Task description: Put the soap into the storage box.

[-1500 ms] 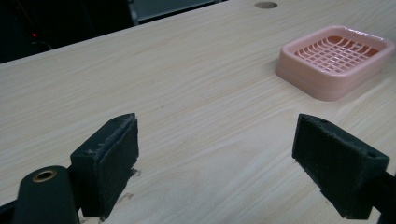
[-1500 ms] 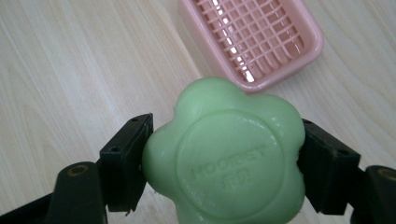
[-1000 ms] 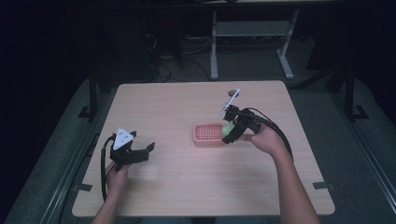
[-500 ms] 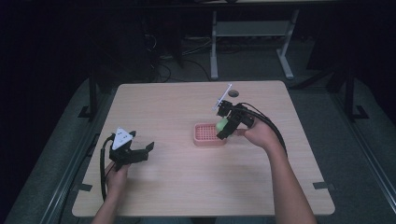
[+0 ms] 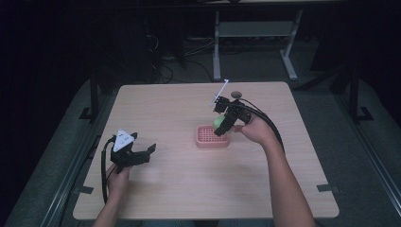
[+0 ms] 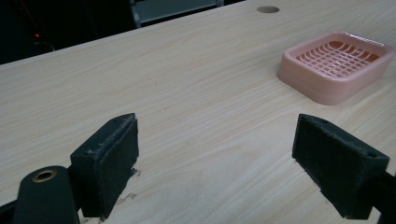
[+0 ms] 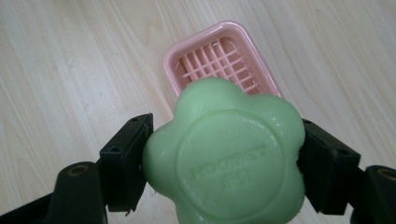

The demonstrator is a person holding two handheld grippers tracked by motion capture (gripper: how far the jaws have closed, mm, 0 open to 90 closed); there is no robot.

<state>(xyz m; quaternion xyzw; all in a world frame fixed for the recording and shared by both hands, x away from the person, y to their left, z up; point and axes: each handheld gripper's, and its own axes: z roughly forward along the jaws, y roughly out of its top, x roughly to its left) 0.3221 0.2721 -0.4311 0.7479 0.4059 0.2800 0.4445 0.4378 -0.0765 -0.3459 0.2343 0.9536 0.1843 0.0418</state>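
Observation:
A green flower-shaped soap (image 7: pixel 224 161) sits clamped between the jaws of my right gripper (image 7: pixel 224 168), held in the air above the pink soap dish (image 7: pixel 219 63). From the high view, the right gripper (image 5: pixel 223 124) hovers over the dish (image 5: pixel 208 139) near the table's middle, with the green soap (image 5: pixel 218 122) showing at its tip. My left gripper (image 5: pixel 144 153) rests low at the table's left front, jaws wide apart and empty. In the left gripper view the dish (image 6: pixel 334 63) lies off to the upper right, beyond the gripper (image 6: pixel 229 168).
The wooden table (image 5: pixel 179 189) has a round hole (image 5: pixel 236 94) near its far edge. A white marker tag (image 5: pixel 220 92) sticks up from the right gripper. Desk legs (image 5: pixel 288 61) and cables lie on the dark floor beyond.
My right gripper has carried the green soap a little leftward and down, closer over the pink dish. The left gripper has stayed put.

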